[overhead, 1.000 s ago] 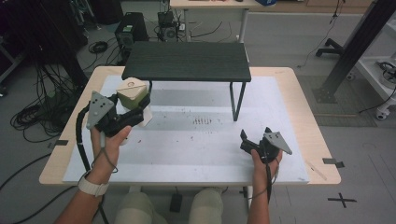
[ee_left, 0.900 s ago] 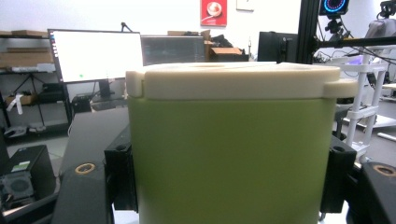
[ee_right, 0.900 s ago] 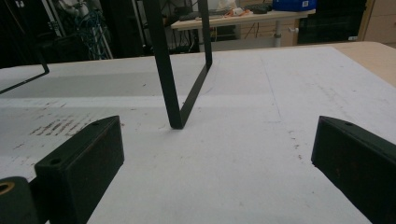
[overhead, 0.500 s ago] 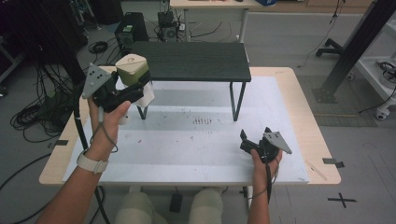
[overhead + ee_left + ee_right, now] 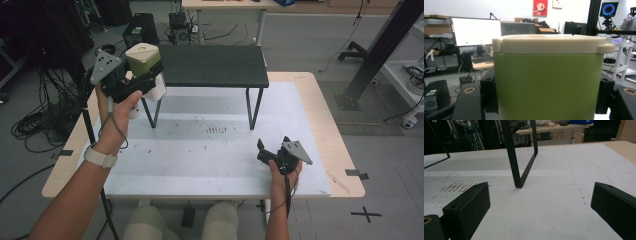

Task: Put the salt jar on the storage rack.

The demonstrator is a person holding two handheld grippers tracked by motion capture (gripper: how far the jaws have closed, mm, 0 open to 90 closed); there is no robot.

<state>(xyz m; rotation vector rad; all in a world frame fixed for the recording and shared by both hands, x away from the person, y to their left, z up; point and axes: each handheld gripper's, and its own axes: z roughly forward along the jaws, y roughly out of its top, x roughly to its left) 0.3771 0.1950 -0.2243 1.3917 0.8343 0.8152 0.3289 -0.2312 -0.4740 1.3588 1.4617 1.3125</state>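
A green box with a cream lid (image 5: 143,57) hangs in the air at the left end of the black shelf (image 5: 210,65), about level with its top. My left gripper (image 5: 140,80) is shut on it, one jaw on each side of the green box (image 5: 547,85). Near the table's front right, my right gripper (image 5: 265,150) rests low over the white mat (image 5: 200,155). Its jaws stand wide open with nothing between them, and its fingers (image 5: 467,207) point toward the shelf's leg (image 5: 517,170).
The shelf stands on thin black legs at the back of the table (image 5: 320,105). Cables and black equipment (image 5: 45,115) lie on the floor to the left. A desk (image 5: 225,7) and a black post (image 5: 380,50) stand behind and to the right.
My left gripper has lifted the green box up and away from me, from beside the shelf's leg to the height of the shelf top. The right gripper has stayed where it was.
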